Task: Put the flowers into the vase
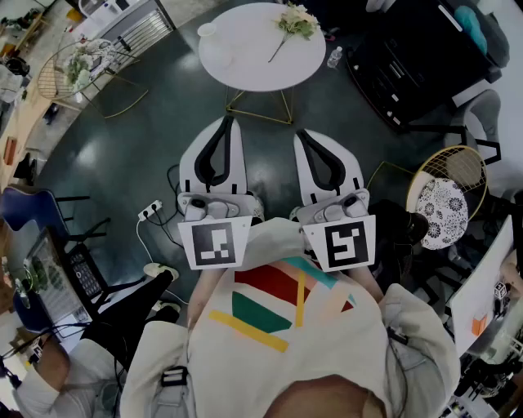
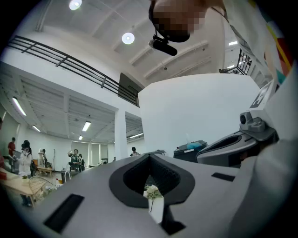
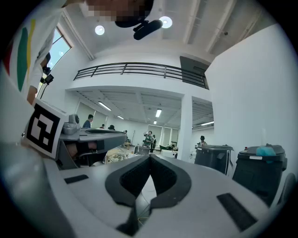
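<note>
In the head view a flower sprig [image 1: 295,21] with pale blooms and a long stem lies on the round white table [image 1: 253,65] ahead of me. A small white vase [image 1: 207,29] stands near the table's far left rim. Both grippers are held close to my chest, side by side, well short of the table. My left gripper [image 1: 230,122] is shut with nothing in it. The right gripper [image 1: 301,133] is shut and empty too. In the left gripper view, the flower [image 2: 152,191] shows small through the opening behind the closed tips [image 2: 149,156]. The right gripper [image 3: 150,157] has its tips together.
A gold wire basket [image 1: 78,69] with flowers stands at the far left. A water bottle [image 1: 333,57] lies beside the table, with black bins [image 1: 417,57] to the right. A wire stool with a patterned cushion [image 1: 445,204] is at my right, a power strip [image 1: 149,212] on the floor.
</note>
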